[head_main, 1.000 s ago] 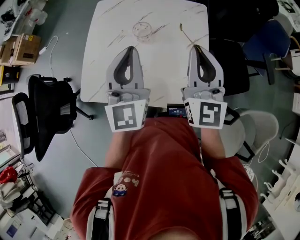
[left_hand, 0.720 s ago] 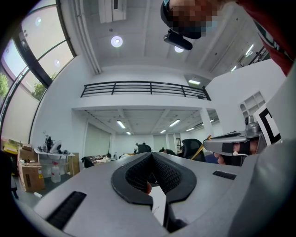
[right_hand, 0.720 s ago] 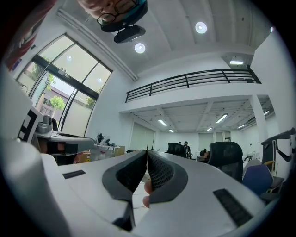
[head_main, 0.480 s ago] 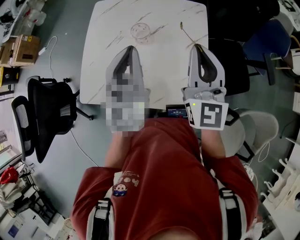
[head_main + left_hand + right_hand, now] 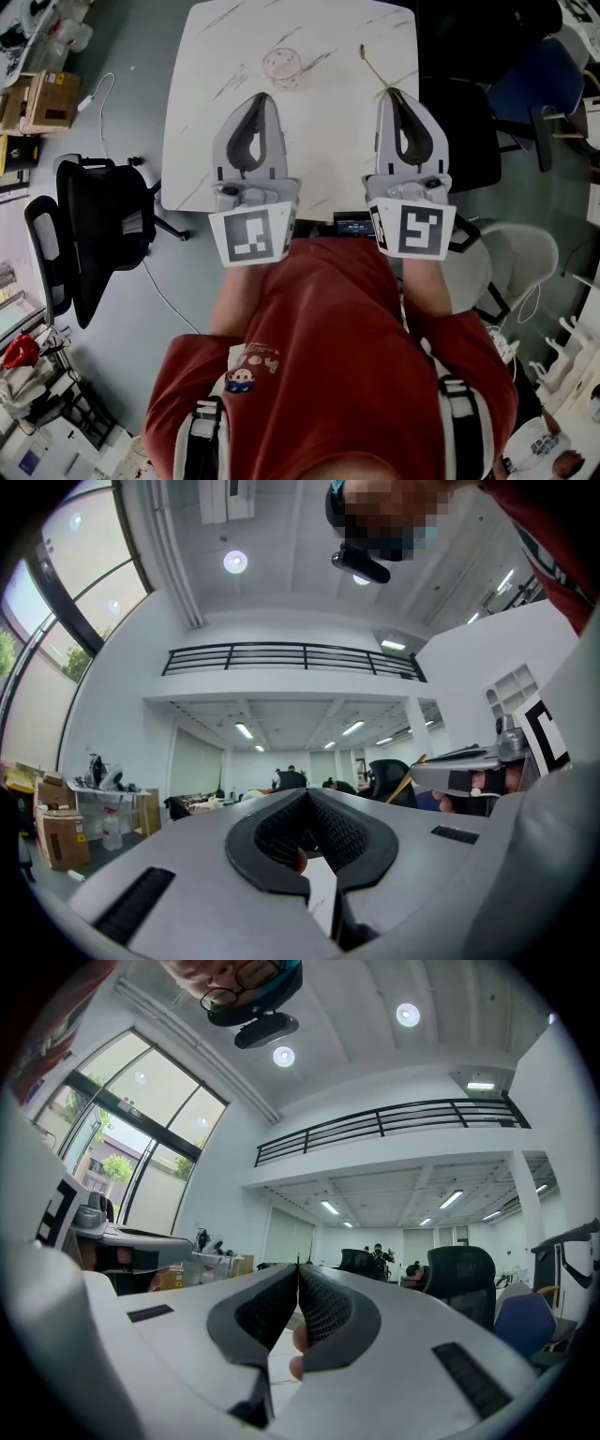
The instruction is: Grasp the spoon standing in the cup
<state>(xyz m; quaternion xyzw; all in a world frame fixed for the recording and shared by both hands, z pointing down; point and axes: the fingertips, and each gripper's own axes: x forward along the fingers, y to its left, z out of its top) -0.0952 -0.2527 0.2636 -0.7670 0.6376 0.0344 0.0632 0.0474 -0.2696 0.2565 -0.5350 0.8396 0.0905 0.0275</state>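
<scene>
The white marble-patterned tabletop (image 5: 328, 37) carried a clear round glass cup (image 5: 283, 64) near its far edge. The thin gold-coloured metal spoon (image 5: 372, 66) was not in that cup. It stuck out from the tips of the right gripper (image 5: 394, 92), well to the right of the cup, and slanted forward and slightly left over the tabletop. In the left gripper view the spoon showed as a golden sliver crossing the right gripper's tip, raised above the tabletop.

The right gripper had its jaws pressed together, the black ribbed pads meeting along a single line, with the spoon's slim handle nipped at the very tip. In the right gripper view only a fine dark line rose from that tip.

The left gripper (image 5: 258, 96) hovered level beside it, just behind the cup and apart from it. Its jaws were drawn together too, tips meeting, with nothing caught between the pads.

Both grippers were held side by side in front of a person in a red shirt (image 5: 319, 347). A black mesh office chair (image 5: 89, 234) stood on the floor to the left of the tabletop, and a brown cardboard box (image 5: 47, 94) sat beyond it.
</scene>
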